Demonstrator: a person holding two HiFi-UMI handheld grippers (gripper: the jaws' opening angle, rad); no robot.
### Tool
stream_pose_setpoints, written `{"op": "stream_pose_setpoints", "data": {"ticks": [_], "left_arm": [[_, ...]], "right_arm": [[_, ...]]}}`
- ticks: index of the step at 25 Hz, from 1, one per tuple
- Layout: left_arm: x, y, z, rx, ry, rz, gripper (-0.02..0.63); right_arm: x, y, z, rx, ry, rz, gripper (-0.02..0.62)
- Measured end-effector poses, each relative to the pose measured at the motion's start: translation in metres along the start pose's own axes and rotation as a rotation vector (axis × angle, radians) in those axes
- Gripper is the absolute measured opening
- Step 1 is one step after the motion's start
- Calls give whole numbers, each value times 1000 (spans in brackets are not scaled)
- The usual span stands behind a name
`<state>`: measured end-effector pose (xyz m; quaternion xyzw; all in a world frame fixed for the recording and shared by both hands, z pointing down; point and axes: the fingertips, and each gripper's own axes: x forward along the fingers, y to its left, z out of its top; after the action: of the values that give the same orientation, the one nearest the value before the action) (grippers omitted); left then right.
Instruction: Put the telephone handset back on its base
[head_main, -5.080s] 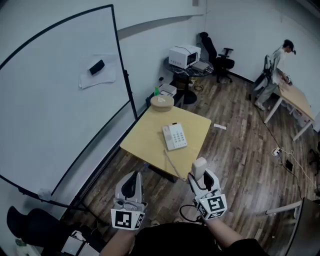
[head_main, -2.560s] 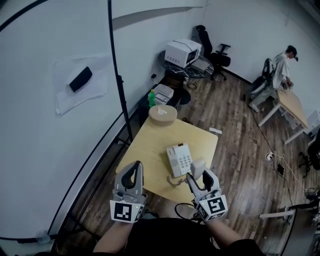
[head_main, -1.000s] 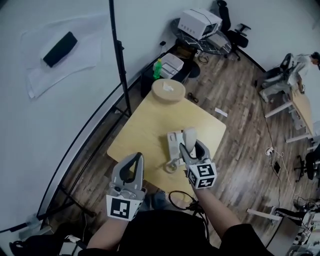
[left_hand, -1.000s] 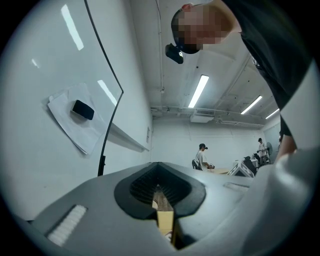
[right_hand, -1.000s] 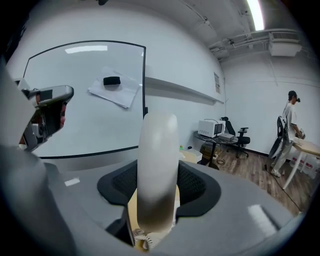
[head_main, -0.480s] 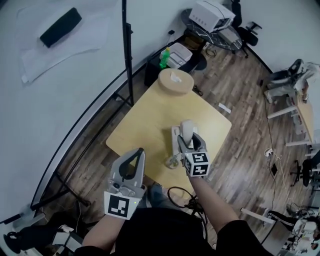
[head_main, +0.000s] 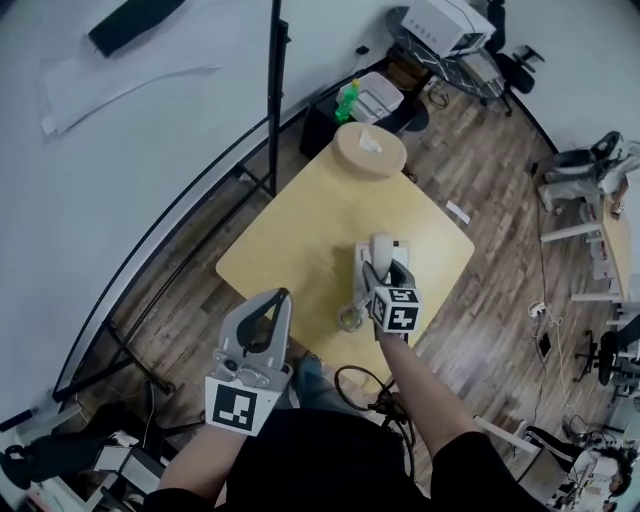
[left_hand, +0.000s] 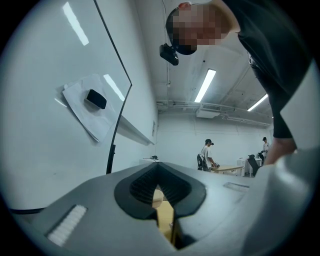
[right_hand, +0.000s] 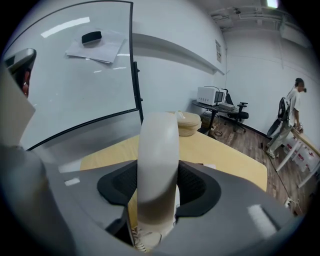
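The handset (right_hand: 157, 165) is shown clamped in the jaws of the right gripper (head_main: 384, 268) in its own view. Overhead it is held above the base (head_main: 361, 262) on the table (head_main: 290, 250); contact cannot be made out. The jaws of the left gripper (head_main: 272, 305) are closed, empty.

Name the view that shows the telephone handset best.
The right gripper view: the handset fills the centre, clamped between the jaws. The head view shows it small, over the table. The left gripper view misses it.
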<state>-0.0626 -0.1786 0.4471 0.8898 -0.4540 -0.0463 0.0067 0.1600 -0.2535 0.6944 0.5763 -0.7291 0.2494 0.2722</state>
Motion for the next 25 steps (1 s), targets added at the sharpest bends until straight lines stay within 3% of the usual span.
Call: {"op": "stream_pose_setpoints", "data": {"ticks": [12, 25], "left_arm": [[-6, 7, -8, -14, 17, 4, 0], [-12, 13, -13, -29, 28, 12, 0]], "right_arm": [[23, 7, -32, 6, 125, -13, 230], [39, 4, -56, 83, 275, -73, 230]]}}
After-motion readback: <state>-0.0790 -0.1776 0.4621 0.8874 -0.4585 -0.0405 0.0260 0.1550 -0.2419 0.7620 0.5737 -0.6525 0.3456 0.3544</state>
